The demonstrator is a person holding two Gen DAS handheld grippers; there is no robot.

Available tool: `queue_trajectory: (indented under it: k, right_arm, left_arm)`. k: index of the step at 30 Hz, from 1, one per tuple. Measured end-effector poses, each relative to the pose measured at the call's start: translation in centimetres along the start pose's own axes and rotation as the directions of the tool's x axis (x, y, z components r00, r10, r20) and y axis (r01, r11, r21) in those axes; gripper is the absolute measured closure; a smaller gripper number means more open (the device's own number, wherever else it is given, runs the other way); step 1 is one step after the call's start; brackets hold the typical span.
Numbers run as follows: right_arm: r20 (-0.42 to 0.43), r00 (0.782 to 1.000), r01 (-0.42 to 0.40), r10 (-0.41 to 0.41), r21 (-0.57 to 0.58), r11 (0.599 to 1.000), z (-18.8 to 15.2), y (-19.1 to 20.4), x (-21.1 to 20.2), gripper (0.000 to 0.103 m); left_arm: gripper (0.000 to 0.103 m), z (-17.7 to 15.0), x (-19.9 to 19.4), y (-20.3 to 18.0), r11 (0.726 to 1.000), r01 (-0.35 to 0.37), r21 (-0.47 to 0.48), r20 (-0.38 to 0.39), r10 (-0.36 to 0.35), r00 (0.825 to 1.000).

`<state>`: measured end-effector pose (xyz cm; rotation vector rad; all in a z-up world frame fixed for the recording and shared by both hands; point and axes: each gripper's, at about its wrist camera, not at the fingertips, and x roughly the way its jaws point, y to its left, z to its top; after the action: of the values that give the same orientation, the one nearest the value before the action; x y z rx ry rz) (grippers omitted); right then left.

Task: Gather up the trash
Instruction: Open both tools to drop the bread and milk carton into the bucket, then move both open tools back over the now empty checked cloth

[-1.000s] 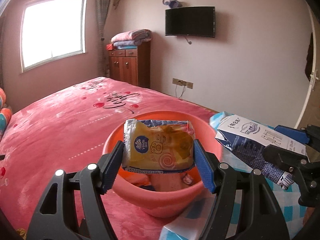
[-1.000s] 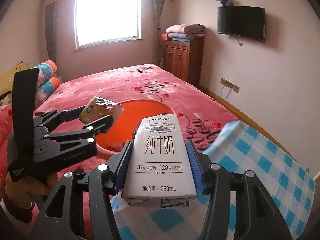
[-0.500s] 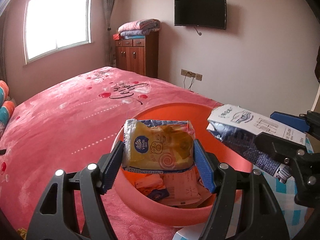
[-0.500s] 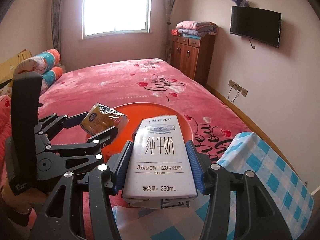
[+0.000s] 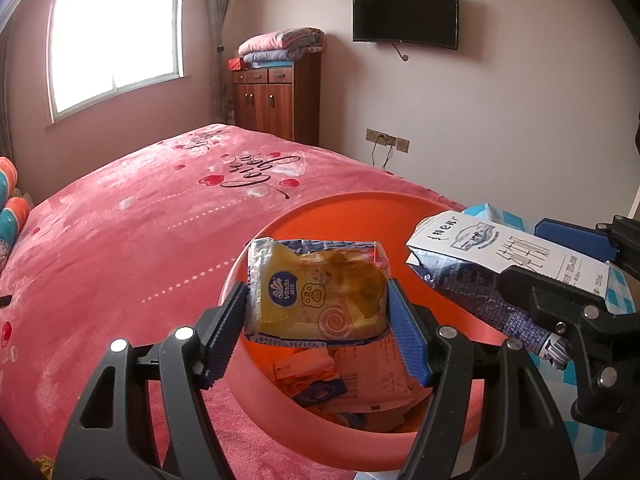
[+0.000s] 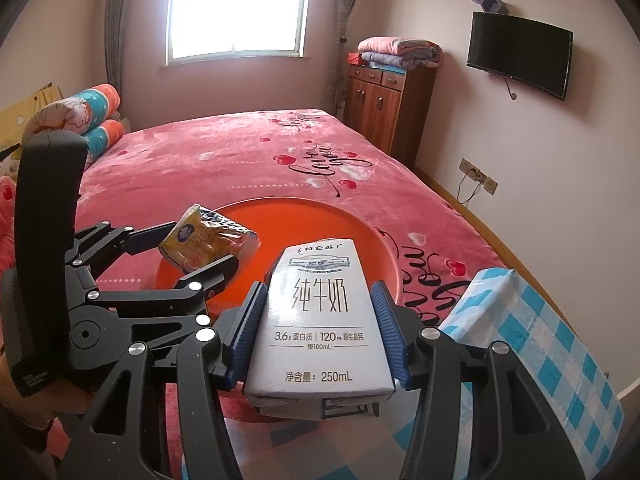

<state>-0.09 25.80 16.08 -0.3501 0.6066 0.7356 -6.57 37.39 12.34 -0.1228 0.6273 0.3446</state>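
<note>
My left gripper [image 5: 318, 314] is shut on a yellow tissue packet [image 5: 320, 288] and holds it over the near rim of an orange basin [image 5: 360, 216]. The basin holds several paper scraps and wrappers [image 5: 340, 376]. My right gripper [image 6: 318, 320] is shut on a white 250 mL milk carton [image 6: 320, 320], held just short of the basin [image 6: 360, 232]. The carton [image 5: 500, 256] shows at the right of the left wrist view, over the basin's right rim. The left gripper [image 6: 200, 248] with the packet [image 6: 208, 240] shows in the right wrist view.
The basin sits on a pink bed cover [image 5: 140, 240]. A blue checked cloth [image 6: 540, 340] lies to the right. A wooden cabinet [image 5: 276, 100] with folded blankets and a wall TV [image 5: 404, 16] stand at the far wall. Pillows [image 6: 92, 112] lie at the bed's head.
Both grippers have moved forward and higher over the basin, still holding their items. The basin's inside and the scraps in it now show more fully.
</note>
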Motion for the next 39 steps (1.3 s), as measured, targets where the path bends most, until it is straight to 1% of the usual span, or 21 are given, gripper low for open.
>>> queue_trajectory:
  k: [4,5,7,8,10,13,17,24,28,31,39]
  right_arm:
    - [-0.001,1.0,0.018,-0.018,-0.008,1.0,0.1,0.1,0.4,0.047]
    - [-0.005,1.0,0.014,-0.014,-0.007,1.0,0.1,0.1,0.5,0.044]
    - [0.002,1.0,0.02,-0.02,0.004,1.0,-0.1,-0.1,0.4,0.018]
    - [0.009,0.999,0.033,-0.033,0.007,0.999,-0.3,-0.2,0.3,0.016]
    - [0.011,0.999,0.041,-0.042,0.018,0.999,-0.5,-0.7,0.0,0.015]
    - [0.009,0.998,0.062,-0.062,0.048,0.997,-0.9,-1.5,-0.4,0.013]
    - [0.012,0.996,0.082,-0.083,0.08,0.993,-1.6,-2.5,-1.1,0.013]
    - [0.018,0.993,0.116,-0.119,0.136,0.984,-2.7,-4.4,-2.5,0.013]
    - [0.018,0.991,0.125,-0.129,0.162,0.979,-3.4,-5.4,-3.3,0.013]
    - [0.017,0.99,0.133,-0.138,0.175,0.976,-3.9,-5.8,-3.7,0.013]
    - [0.018,0.988,0.149,-0.156,0.216,0.965,-5.5,-6.9,-5.4,0.013]
  left_arm:
    - [0.033,-0.1,0.5,-0.2,1.0,0.001,0.01,-0.013,-0.001,1.0]
    - [0.033,0.0,0.7,-0.2,1.0,-0.002,0.013,-0.017,0.002,1.0]
    - [0.025,-0.1,1.1,-0.3,1.0,-0.014,0.02,-0.033,0.014,0.999]
    - [0.022,-0.1,1.3,-0.4,1.0,-0.017,0.022,-0.037,0.018,0.999]
    - [0.014,-0.2,1.5,-0.5,0.999,-0.02,0.029,-0.04,0.021,0.999]
    - [0.008,-0.2,1.5,-1.0,0.998,-0.041,0.053,-0.038,0.043,0.998]
    - [0.006,-0.2,1.6,-1.6,0.993,-0.088,0.082,-0.038,0.092,0.995]
    - [0.006,-0.3,1.4,-1.4,0.99,-0.118,0.073,-0.039,0.122,0.992]
    - [0.006,-0.2,0.9,-1.5,0.987,-0.138,0.083,-0.028,0.141,0.99]
    - [0.005,0.0,0.4,-1.6,0.981,-0.17,0.091,-0.009,0.171,0.985]
    - [0.005,0.2,-1.2,-2.2,0.981,-0.174,0.087,0.022,0.173,0.985]
